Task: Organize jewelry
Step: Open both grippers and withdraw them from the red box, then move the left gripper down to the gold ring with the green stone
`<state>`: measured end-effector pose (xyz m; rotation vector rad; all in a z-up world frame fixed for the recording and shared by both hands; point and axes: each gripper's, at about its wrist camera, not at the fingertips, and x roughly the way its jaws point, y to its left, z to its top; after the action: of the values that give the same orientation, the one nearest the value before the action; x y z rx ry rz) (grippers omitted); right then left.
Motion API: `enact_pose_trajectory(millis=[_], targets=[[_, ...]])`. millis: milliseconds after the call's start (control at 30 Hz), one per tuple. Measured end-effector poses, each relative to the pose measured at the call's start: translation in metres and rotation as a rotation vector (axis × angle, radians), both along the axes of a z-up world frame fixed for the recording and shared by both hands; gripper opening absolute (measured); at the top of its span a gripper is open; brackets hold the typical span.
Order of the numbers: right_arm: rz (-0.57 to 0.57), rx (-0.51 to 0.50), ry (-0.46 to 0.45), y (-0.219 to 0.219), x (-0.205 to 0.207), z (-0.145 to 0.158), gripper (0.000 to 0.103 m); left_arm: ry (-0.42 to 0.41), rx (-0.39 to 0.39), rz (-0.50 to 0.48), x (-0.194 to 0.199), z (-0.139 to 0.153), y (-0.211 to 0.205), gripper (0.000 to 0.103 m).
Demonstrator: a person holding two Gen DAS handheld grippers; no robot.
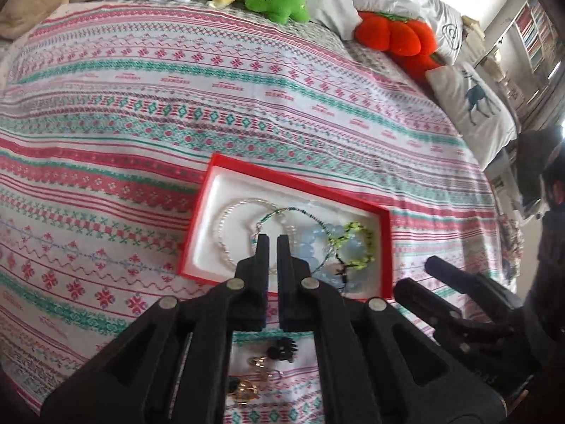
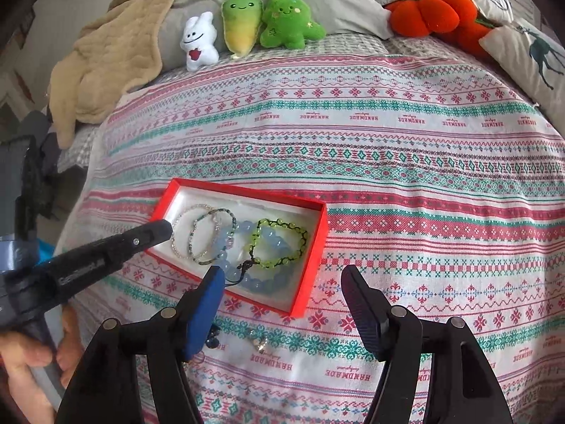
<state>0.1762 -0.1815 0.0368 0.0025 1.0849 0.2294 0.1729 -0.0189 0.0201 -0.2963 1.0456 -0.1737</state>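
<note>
A red box [image 1: 282,179] with a white lining lies on the patterned bedspread. It holds a clear bead bracelet [image 1: 222,228], a teal bead bracelet [image 1: 279,211], a pale blue bead bracelet [image 1: 310,245] and a green and black bracelet [image 1: 353,231]. My left gripper [image 1: 272,239] is shut with nothing between its fingers, its tips over the box's near side. In the right wrist view the left gripper [image 2: 164,229] reaches over the box's [image 2: 247,190] left edge. My right gripper [image 2: 282,275] stands open just short of the box's near right corner, empty.
Small loose pieces lie on the bedspread in front of the box: a black clip [image 1: 280,349], gold trinkets [image 1: 243,388] and a small gold piece [image 2: 260,344]. Plush toys [image 2: 243,28], an orange plush [image 2: 434,10], pillows and a beige blanket [image 2: 106,63] line the far side.
</note>
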Motion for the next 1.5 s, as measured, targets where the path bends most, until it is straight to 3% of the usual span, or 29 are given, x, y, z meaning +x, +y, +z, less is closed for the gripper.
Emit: enact_pose_trajectory(millis=[67, 133, 233, 433, 700, 967, 1133, 1500], targets=[[0.007, -0.01, 0.003, 0.002, -0.002, -0.001, 0.07, 0.005, 0.049, -0.004, -0.002, 0.0, -0.003, 0.014], [0.012, -0.017, 0.005, 0.003, -0.005, -0.001, 0.07, 0.003, 0.079, -0.006, -0.003, 0.0, -0.005, 0.038], [0.022, -0.026, 0.006, 0.002, -0.008, 0.001, 0.073, -0.001, 0.106, -0.01, -0.009, 0.006, -0.007, 0.056], [0.005, -0.029, 0.012, -0.004, -0.018, 0.008, 0.079, 0.002, 0.186, -0.039, -0.027, 0.014, -0.006, 0.077], [0.041, -0.081, 0.041, 0.002, -0.04, 0.005, 0.082, 0.053, 0.236, -0.057, -0.05, 0.009, 0.003, 0.082], [0.067, -0.082, 0.076, 0.012, -0.058, 0.003, 0.082, 0.109, 0.228, -0.098, -0.071, -0.003, 0.005, 0.082], [0.07, -0.098, 0.102, 0.013, -0.063, -0.003, 0.083, 0.177, 0.196, -0.101, -0.081, -0.016, 0.011, 0.082], [0.037, -0.09, 0.165, 0.005, -0.064, -0.019, 0.083, 0.237, 0.063, -0.094, -0.091, -0.033, 0.021, 0.082]])
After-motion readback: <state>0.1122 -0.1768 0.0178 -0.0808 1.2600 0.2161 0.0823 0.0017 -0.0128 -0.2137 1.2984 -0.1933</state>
